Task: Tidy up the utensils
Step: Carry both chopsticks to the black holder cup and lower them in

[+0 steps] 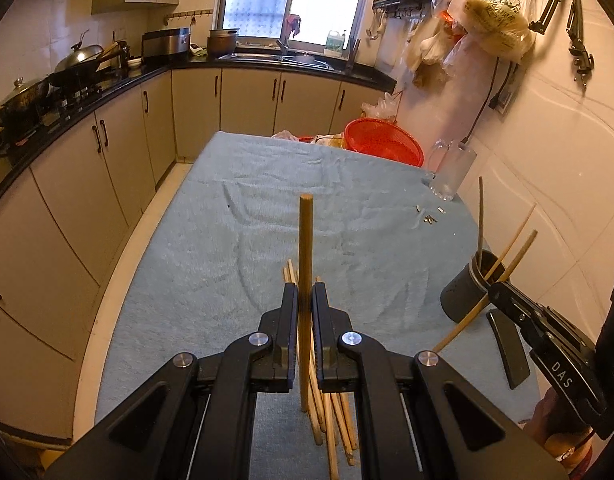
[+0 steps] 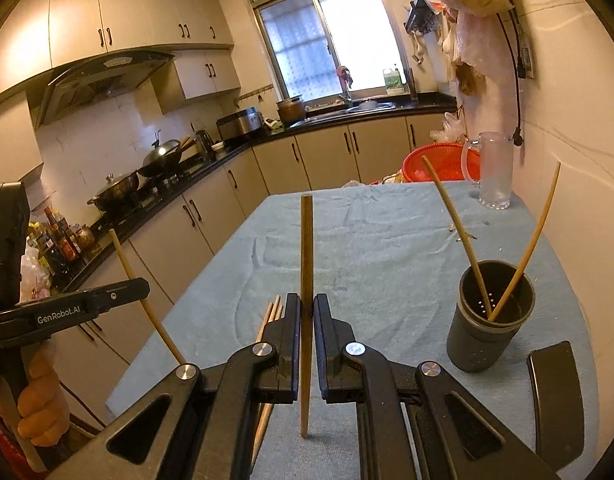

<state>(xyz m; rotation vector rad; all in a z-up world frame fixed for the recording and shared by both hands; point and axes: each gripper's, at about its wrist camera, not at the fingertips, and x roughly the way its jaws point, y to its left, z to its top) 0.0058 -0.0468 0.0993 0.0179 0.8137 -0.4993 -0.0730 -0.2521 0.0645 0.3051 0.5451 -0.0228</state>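
The loose chopsticks (image 1: 331, 420) on the blue-covered worktop (image 1: 227, 248) are half hidden behind the left gripper (image 1: 305, 300), whose fingers clamp one upright chopstick (image 1: 306, 248). The right gripper (image 2: 307, 312) likewise grips a chopstick (image 2: 306, 248). The grey holder (image 2: 489, 320) near the worktop's right edge contains two slanted chopsticks (image 2: 459, 232); a black lid (image 2: 555, 396) beside it is cut off.

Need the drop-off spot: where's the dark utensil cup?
Right wrist view: the dark utensil cup stands on the blue cloth, right side, beside a black flat piece.
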